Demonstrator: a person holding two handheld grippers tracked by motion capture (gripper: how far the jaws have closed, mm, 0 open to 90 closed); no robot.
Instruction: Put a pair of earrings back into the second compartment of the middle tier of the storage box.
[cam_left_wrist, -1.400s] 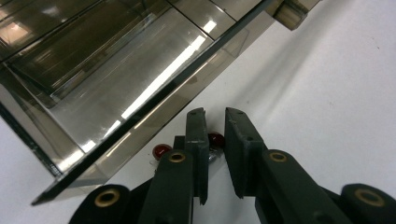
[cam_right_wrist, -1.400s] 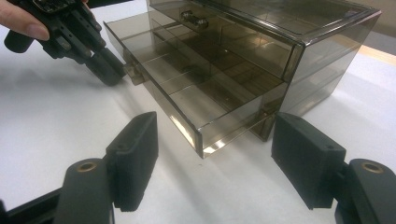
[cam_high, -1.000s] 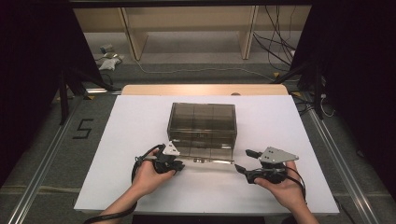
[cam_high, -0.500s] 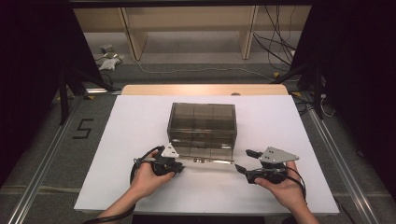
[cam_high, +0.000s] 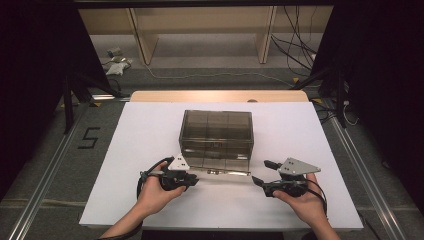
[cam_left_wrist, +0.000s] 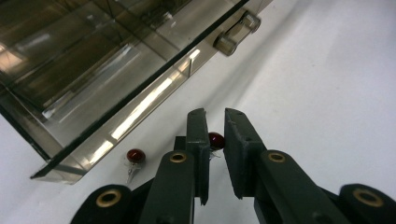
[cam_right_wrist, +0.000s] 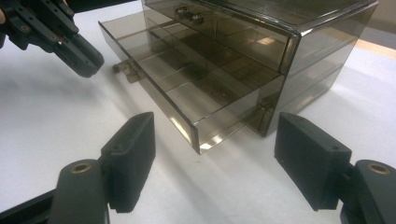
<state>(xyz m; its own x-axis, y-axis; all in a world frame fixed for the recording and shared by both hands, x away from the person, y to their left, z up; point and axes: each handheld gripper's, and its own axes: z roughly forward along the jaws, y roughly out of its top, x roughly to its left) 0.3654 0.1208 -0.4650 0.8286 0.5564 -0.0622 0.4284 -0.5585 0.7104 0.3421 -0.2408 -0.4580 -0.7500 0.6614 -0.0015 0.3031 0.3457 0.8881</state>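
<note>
Two red beads (cam_left_wrist: 135, 155) lie on the desk (cam_high: 150, 130) at lower frame; left gripper (cam_left_wrist: 215, 140) jaws nearly closed around one (cam_left_wrist: 215, 138). Squeeze gently before lifting. Right gripper (cam_right_wrist: 215, 158) jaws gape open.

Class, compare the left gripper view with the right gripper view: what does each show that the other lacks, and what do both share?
Left gripper view alone: two small red beads on the table, one between nearly closed jaws. Right gripper view alone: the box's top and upper drawer knob, its own jaws wide apart, and the left gripper farther off. Both: the pulled-out smoky drawer, its knob and the white table.
</note>
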